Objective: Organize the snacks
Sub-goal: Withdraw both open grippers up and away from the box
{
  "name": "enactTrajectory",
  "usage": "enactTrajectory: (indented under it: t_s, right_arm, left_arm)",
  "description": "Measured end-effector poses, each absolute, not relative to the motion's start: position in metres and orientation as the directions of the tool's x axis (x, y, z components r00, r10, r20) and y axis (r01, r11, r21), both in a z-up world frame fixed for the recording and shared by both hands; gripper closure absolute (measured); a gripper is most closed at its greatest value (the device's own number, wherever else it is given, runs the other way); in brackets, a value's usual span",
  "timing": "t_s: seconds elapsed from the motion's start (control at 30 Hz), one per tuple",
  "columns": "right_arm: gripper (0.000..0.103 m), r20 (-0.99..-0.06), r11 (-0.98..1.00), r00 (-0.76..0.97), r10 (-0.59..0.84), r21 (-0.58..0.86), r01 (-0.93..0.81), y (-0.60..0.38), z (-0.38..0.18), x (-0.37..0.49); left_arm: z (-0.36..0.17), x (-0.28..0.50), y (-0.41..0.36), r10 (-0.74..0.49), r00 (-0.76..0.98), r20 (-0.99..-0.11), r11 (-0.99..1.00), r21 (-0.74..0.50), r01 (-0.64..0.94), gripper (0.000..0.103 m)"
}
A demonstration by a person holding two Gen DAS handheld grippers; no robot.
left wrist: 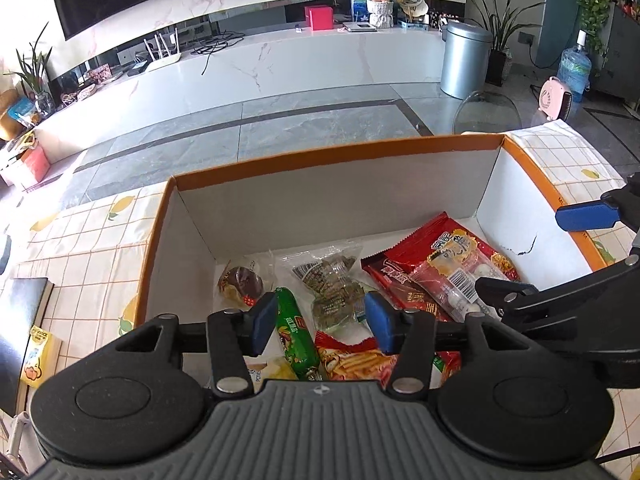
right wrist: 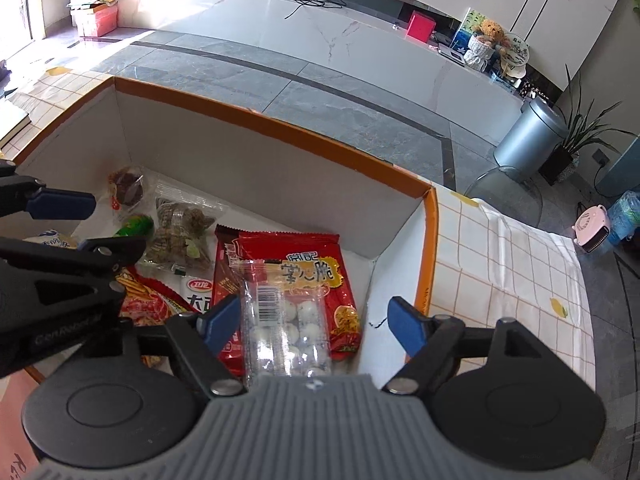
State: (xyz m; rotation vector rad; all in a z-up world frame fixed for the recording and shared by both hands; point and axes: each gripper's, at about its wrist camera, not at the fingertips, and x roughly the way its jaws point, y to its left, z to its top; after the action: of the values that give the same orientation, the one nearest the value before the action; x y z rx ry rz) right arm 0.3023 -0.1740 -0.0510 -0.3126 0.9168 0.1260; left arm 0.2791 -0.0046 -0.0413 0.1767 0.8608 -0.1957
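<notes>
Bright daylight fills both fisheye views. In the right wrist view, sunlight washes out the white marble ledge (right wrist: 176, 8) toward ten o'clock. In the left wrist view, the glossy grey tiled floor (left wrist: 280, 128) reflects a soft sheen. Straight lines bow strongly near the edges, and corners fall dark. The orange-rimmed white cardboard box (left wrist: 340, 156) is sharp, its interior evenly lit with faint shadows.

The left gripper's grey ribbed body (left wrist: 320, 420) blocks the near strip of the orange-rimmed white cardboard box (left wrist: 320, 156), so the green sausage stick (left wrist: 298, 340) and red fries packet (left wrist: 356, 360) vanish beneath it. In the right wrist view, the clear pouch of white speckled balls (right wrist: 286, 320) slips under that camera's housing. The black-printed label on it is too small to read.
</notes>
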Motion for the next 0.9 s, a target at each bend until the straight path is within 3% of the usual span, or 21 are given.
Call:
enactTrajectory:
  t_s: [0.33,0.63,0.83,0.9]
  right_arm:
    - [0.012,-0.72,0.964,0.694,0.008,-0.178,-0.197,-0.188,-0.001,0.262]
    - [0.009,-0.581,0.987,0.813,0.044,-0.102,-0.127,-0.209,0.051,0.192]
    - [0.007,-0.484,0.994,0.872,0.079,-0.023,-0.103,-0.225,0.067,0.14]
    - [0.007,-0.452,0.996,0.889,0.075,-0.014,-0.092,-0.228,0.067,0.124]
  left_arm:
    - [0.006,0.244,0.001,-0.127,0.75,-0.649,0.975,0.059,0.215,0.028]
    - [0.045,0.193,0.01,-0.098,0.858,-0.504,0.985,0.077,0.157,0.025]
    - [0.06,0.155,0.007,-0.063,0.906,-0.418,0.983,0.13,0.128,0.019]
    - [0.062,0.142,0.004,-0.06,0.916,-0.396,0.979,0.154,0.13,0.013]
